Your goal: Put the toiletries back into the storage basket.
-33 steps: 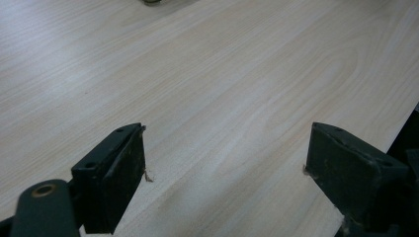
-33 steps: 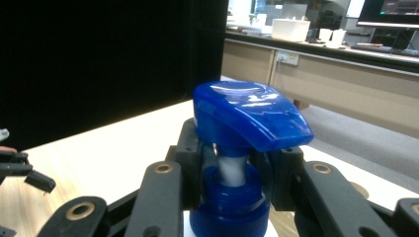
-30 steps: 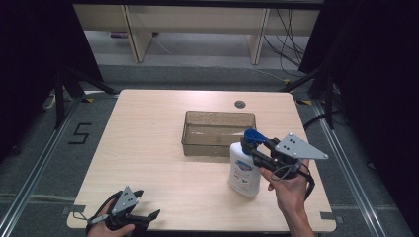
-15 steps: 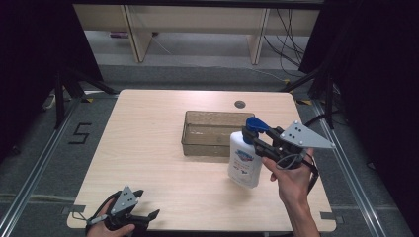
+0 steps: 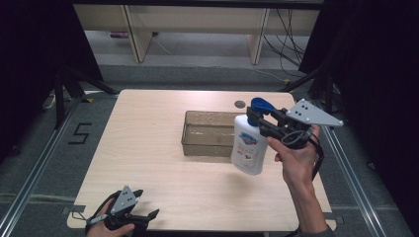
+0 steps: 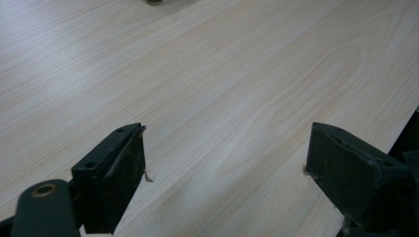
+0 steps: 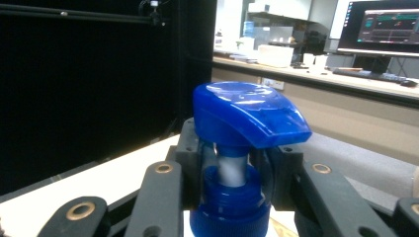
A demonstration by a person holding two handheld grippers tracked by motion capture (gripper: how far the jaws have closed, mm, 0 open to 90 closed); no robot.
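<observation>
Carry step: right gripper (image 5: 258, 120) clamps pump bottle (image 5: 248, 146) by the neck, mid-right of frame, beside bin (image 5: 207, 134); left gripper (image 6: 225, 173) spread, idle lower left; next, probably into the bin.

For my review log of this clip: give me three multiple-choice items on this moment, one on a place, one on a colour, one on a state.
1. Where is the white pump bottle?
A. Lying inside the tray
B. Held at the right side of the clear tray
C. On the floor

2. What colour is the bottle's pump head?
A. Red
B. Green
C. Blue

3. How does the left claw stand?
A. Open over bare table
B. Shut on the bottle
C. Shut on a cloth

Answers: 1 B, the right claw grips its neck beside the tray; 2 C, the right gripper view shows it blue; 3 A, its jaws stand apart with only wood between.
</observation>
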